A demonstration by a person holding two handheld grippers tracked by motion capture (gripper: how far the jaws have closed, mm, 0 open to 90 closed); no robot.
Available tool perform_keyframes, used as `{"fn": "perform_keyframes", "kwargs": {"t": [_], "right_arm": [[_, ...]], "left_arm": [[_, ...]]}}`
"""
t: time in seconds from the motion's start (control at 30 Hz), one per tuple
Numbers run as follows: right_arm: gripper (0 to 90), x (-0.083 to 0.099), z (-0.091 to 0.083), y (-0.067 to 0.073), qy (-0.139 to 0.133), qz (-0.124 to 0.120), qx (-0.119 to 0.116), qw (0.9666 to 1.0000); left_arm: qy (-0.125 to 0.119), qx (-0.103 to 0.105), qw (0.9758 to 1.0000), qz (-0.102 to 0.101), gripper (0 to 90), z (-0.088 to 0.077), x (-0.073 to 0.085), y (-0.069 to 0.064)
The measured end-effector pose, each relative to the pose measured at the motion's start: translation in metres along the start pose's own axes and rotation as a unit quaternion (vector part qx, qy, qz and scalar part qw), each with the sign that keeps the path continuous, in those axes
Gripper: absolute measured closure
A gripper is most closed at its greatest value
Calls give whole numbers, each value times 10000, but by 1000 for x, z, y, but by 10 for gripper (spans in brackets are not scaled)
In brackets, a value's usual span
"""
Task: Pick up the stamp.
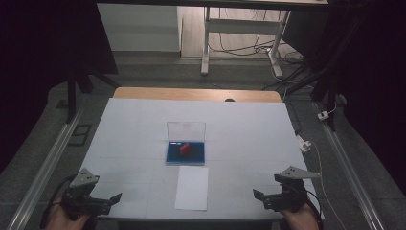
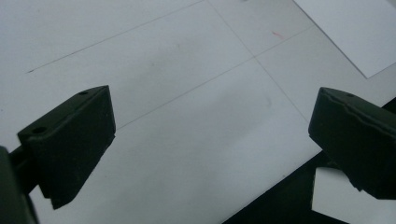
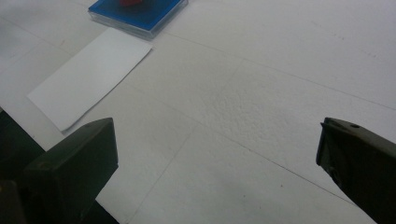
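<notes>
Both grippers idle at the near table edge, nothing between the jaws. Left gripper (image 1: 103, 201) sits at the near-left corner, jaws spread wide over bare white table cover (image 2: 187, 116). Right gripper (image 1: 268, 197) at the near-right corner, also wide apart and empty (its own view confirms the gap).

Nearest work items sit on the centre line between them:
- white paper sheet (image 1: 192, 188), flat on the table near the front edge, roughly midway between the two grippers, apart from both. One long edge looks slightly lifted in the right gripper view (image 3: 88, 77).
- blue tray (image 1: 186, 154) just beyond the sheet, clear lid (image 1: 186, 131) standing upright at its far side, small red block (image 1: 184, 149) inside.

Handling guess for the sheet: very light, floppy, lies flush, so hard to get a jaw under. It will probably slide on the cover rather than lift. Best bet is a corner or the near short edge that lies closest to the table front, or pin it with one gripper and pinch with the other. Creases easily.

Red block: looks small and rigid, probably light; pinch across opposite faces, from above (the tray rim and the lid limit side access). Tray looks like thin plastic and may shift if nudged.

Both items are closer to the table centre than either gripper, and each arm has to move inward and forward.
</notes>
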State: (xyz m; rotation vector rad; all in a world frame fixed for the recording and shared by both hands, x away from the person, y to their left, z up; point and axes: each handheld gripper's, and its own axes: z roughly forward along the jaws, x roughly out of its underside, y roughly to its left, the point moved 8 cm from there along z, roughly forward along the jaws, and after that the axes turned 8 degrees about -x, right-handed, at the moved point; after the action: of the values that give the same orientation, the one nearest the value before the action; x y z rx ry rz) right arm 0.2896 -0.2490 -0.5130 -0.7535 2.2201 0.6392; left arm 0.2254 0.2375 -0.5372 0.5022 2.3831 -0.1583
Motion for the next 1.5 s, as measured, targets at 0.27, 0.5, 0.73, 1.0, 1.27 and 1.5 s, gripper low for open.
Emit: {"fn": "perform_keyframes", "kwargs": {"t": [0.27, 0.5, 0.73, 1.0, 1.27, 1.5], "right_arm": [[0, 0, 1, 0, 7, 53, -22, 10000], [0, 0, 2, 1, 71, -9, -21, 10000], [0, 1, 2, 1, 79, -33, -41, 10000], [0, 1, 2, 2, 111, -44, -46, 9999], [0, 1, 3, 2, 143, -38, -72, 9999], [0, 2, 4, 2, 176, -43, -78, 9998]], "left_arm": [[-4, 110, 9997, -201, 11, 0, 0, 3], [-5, 293, 9991, -316, 10, -1, -1, 4], [-158, 416, 9986, -278, 8, -3, -5, 2], [-241, 587, 9978, -193, 8, -3, -12, -3], [-411, 825, 9957, 7, 5, 2, -23, -11], [-465, 890, 9948, 180, 0, 11, -32, -18]]}}
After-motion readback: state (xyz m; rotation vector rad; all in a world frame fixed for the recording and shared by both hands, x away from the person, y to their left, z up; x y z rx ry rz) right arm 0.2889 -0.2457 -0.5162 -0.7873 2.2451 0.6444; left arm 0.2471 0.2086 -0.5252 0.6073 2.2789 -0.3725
